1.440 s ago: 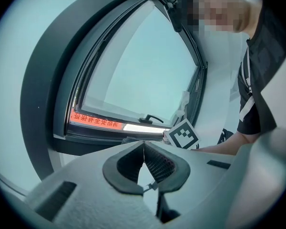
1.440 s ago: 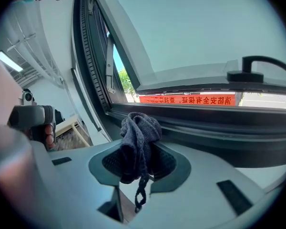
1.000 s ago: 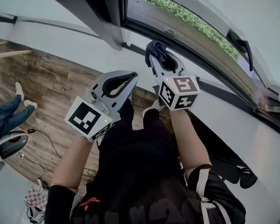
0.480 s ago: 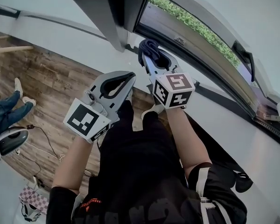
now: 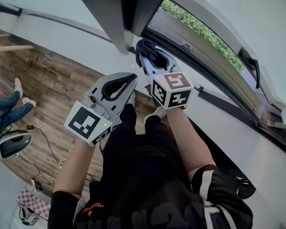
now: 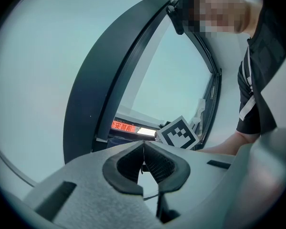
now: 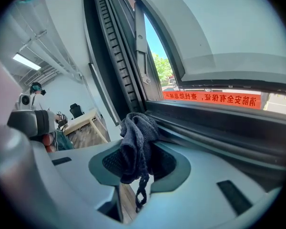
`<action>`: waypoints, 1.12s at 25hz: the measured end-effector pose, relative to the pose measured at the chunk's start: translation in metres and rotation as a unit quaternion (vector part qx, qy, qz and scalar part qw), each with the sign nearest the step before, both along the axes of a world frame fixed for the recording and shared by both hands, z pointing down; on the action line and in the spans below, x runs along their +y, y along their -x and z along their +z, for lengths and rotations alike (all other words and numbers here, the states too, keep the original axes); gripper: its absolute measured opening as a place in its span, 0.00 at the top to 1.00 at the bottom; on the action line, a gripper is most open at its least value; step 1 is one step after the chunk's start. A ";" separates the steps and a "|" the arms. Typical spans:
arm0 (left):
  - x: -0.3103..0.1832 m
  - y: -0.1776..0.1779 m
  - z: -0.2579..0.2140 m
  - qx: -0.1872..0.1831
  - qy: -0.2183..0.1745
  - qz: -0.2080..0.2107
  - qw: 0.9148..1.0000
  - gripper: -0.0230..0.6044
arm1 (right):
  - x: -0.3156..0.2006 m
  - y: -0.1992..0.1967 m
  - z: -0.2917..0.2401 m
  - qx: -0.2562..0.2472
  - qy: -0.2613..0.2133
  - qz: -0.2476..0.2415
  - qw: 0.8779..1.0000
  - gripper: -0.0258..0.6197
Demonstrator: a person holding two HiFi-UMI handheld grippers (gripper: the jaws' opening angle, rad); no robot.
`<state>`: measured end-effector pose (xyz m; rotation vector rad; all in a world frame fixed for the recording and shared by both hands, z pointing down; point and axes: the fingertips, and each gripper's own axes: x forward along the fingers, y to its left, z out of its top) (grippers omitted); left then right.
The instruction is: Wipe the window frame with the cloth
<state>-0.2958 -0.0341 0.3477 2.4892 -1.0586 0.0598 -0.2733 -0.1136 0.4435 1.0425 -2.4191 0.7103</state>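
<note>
Jaws of my right gripper (image 5: 147, 56) are clamped tight on the cloth (image 7: 136, 137). Those of my left gripper (image 6: 144, 147) are closed tip to tip with nothing between them.

Biggest thing before me is the window frame (image 5: 133, 8), dark, its upright post and lower rail meeting in a corner. Under the frame runs a white wall (image 5: 76, 44).

Against that frame, my right gripper reaches up into the corner, where post meets rail. My left gripper hangs below the frame and well short of it, next to the right one, taking no part.

Smallest is the cloth: a dark, knit-looking wad bunched between the right pads, with a loose tail dangling beneath them. It sits at the frame's corner, just beside the lower rail. Whether it is pressed onto the rail I cannot quite tell, since the wide lens bends everything there.

I judge it soft, light and limp, so it will fold and drag rather than push back. It is best held by its bunched middle, as now, with enough wad standing proud of the tips to meet the frame first. That dangling tail could well snag in the frame's grooves.
</note>
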 end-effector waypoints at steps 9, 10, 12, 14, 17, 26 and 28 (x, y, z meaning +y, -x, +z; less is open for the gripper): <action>-0.005 -0.004 -0.007 -0.006 -0.003 -0.002 1.000 0.93 | -0.003 0.006 -0.001 -0.014 0.006 -0.008 1.000 0.79; -0.005 -0.005 -0.007 -0.007 -0.003 -0.002 1.000 0.93 | -0.002 0.007 -0.001 -0.015 0.006 -0.010 1.000 0.79; -0.004 -0.006 -0.008 -0.008 -0.003 0.001 1.000 0.93 | 0.000 0.007 -0.003 -0.018 0.006 -0.014 1.000 0.79; -0.003 -0.010 -0.009 -0.009 -0.003 0.006 1.000 0.93 | 0.003 0.004 -0.005 -0.021 0.009 -0.014 1.000 0.79; -0.003 -0.027 -0.011 -0.008 -0.005 0.020 1.000 0.93 | 0.010 -0.015 -0.006 -0.023 0.015 -0.006 1.000 0.79; -0.002 -0.126 -0.028 -0.006 -0.019 0.100 0.995 0.93 | 0.032 -0.137 -0.015 -0.015 0.017 0.064 0.998 0.79; 0.002 -0.155 -0.030 -0.006 -0.021 0.123 0.992 0.93 | 0.041 -0.165 -0.016 -0.016 0.019 0.083 0.996 0.79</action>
